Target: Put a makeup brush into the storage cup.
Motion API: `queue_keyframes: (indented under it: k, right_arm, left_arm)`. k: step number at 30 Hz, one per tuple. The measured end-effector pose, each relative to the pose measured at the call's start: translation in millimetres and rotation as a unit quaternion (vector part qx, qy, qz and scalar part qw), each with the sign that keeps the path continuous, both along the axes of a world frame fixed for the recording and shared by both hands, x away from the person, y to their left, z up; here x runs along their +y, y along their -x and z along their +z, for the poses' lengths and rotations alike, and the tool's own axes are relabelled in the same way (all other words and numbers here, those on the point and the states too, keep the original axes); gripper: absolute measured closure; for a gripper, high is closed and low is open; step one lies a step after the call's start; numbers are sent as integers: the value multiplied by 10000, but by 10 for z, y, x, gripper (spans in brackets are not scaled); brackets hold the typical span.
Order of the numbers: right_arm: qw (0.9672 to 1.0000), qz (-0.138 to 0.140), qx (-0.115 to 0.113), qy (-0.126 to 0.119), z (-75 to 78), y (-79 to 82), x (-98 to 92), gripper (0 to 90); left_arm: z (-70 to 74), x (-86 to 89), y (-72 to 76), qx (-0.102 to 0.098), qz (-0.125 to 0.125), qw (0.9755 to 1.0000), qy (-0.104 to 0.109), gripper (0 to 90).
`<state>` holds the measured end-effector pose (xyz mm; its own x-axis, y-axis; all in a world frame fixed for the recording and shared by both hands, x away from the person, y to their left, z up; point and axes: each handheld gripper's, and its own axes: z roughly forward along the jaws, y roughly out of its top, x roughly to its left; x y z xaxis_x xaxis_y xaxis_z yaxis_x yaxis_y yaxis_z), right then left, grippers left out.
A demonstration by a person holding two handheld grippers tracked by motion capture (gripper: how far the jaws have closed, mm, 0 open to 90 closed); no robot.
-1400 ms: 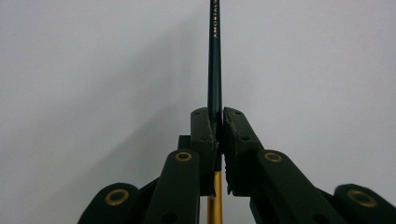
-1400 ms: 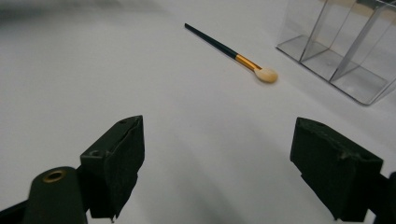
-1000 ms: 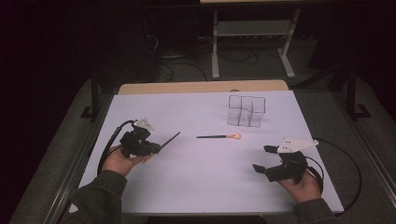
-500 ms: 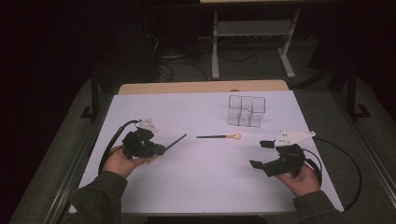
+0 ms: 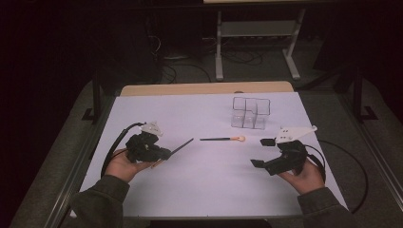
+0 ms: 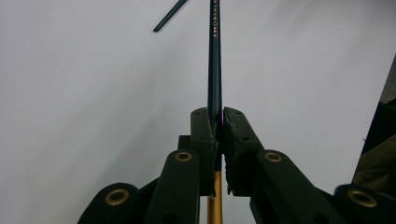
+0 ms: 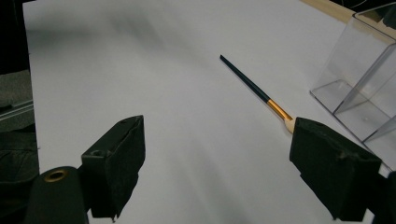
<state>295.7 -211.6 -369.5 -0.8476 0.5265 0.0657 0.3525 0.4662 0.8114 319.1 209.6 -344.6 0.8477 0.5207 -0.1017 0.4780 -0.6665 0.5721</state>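
Gripping one makeup brush [image 6: 215,60], left gripper [image 5: 164,153] is clamped; right gripper [image 5: 266,152] gapes wide. Approach second brush [image 5: 222,139] w/ jaws straddling handle, then close near ferrule.

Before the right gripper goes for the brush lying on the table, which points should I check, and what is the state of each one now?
1. Left gripper shut on held makeup brush: ok.
2. Right gripper jaws wide open, nothing between them: ok.
3. Lying makeup brush flat on the white table, free of both grippers: ok.
4. Path from right gripper to lying brush unobstructed: ok.
5. Clear organizer stands apart from the lying brush: ok.
6. Which compartment is meant: cannot tell.
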Motion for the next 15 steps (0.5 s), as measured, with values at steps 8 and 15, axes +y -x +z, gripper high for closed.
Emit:
queue_keyframes:
  k: [8, 15]
  right_arm:
    - [9998, 201, 19, 82, 104, -56, 133, 175]
    - [9994, 325, 16, 116, 172, -108, 210, 177]
  left_arm:
    - [21, -57, 47, -16, -71, 9999, 151, 834]
    - [34, -106, 63, -12, -170, 9997, 153, 834]
